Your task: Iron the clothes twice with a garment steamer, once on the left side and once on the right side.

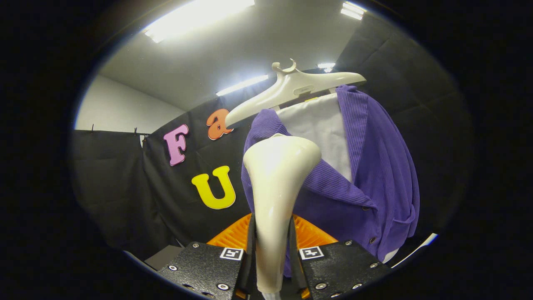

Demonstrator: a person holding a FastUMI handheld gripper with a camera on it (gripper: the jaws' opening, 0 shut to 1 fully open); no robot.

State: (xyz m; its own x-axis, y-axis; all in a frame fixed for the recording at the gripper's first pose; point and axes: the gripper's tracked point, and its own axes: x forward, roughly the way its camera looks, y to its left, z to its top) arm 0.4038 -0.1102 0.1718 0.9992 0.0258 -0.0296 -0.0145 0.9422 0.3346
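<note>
My gripper (271, 246) is shut on the cream garment steamer (278, 175), both fingers pressing its narrow handle. The steamer's broad head rises beyond the fingers and rests against or just in front of the left side of a purple ribbed cardigan (374, 175). The cardigan hangs on a cream hanger (291, 89), with a white panel (318, 129) showing in its open neck. A pocket and buttons show on the cardigan's lower right. The steamer head hides part of the left front.
The booth's black cloth wall (125, 187) stands behind and to the left of the garment. Ceiling lights (195, 18) shine overhead. A grey box corner (164, 256) lies low on the left, near the fingers.
</note>
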